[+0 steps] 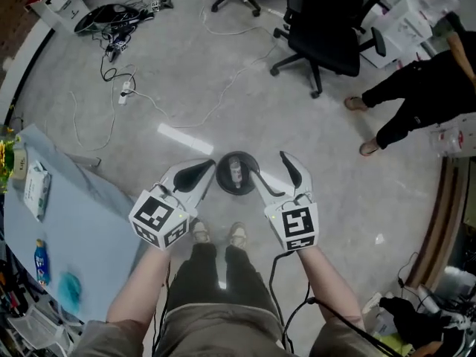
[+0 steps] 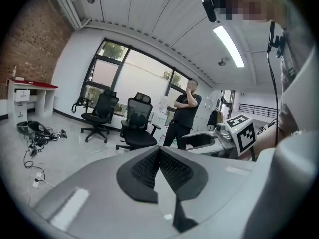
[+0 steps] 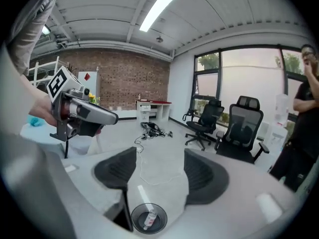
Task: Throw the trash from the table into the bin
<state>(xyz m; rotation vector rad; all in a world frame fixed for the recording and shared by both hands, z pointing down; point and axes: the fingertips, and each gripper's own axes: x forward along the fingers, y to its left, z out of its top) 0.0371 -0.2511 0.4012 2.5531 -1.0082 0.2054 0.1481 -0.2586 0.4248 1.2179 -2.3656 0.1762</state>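
A round black bin stands on the floor in front of my feet, with a small clear bottle lying in it. The right gripper view looks down on the same bin between and below its jaws. My right gripper hangs just right of the bin, open, with nothing between its pads. My left gripper hangs just left of the bin, and its pads meet with nothing held. On the light blue table at the left lie a tissue pack, a blue bottle and a teal scrap.
A black office chair stands at the back right, and a person in black stands further right. Cables trail over the grey floor at the back left. Boxes and clutter sit at the lower right.
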